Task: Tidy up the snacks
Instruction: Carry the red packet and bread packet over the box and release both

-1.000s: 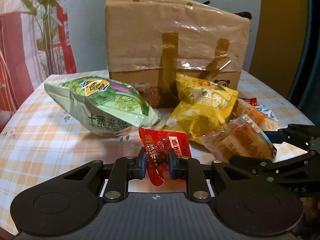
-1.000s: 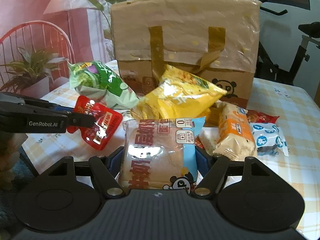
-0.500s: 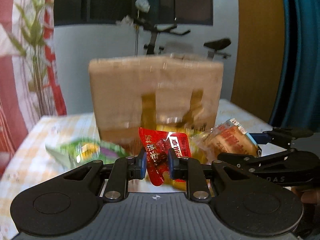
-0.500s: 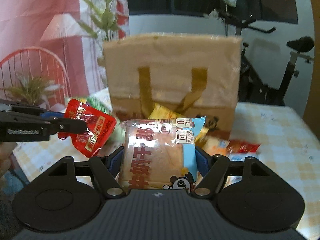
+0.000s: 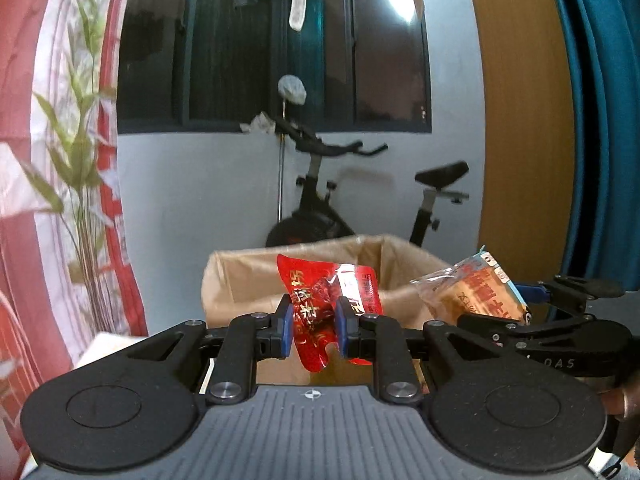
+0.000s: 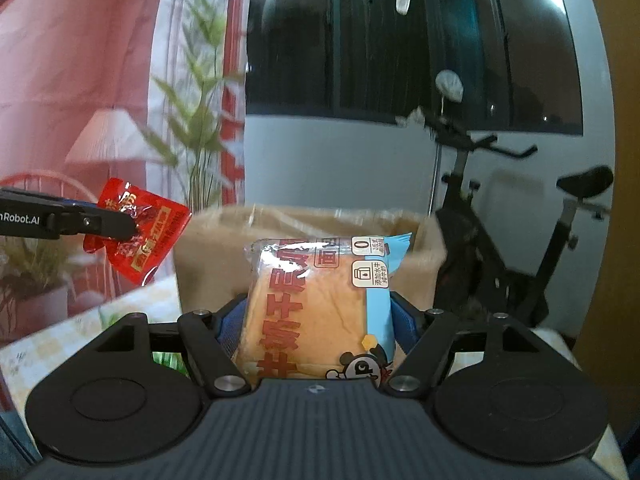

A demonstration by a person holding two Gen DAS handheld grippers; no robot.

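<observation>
The left tool was clamped on the red snack packet, held in front of the open brown bag. The right tool gripped the bread packet between its pads, also before the bag, right of the red packet.

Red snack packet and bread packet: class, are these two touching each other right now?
Apart. The right wrist view shows wall and curtain between the red snack packet and the bread packet.
</observation>
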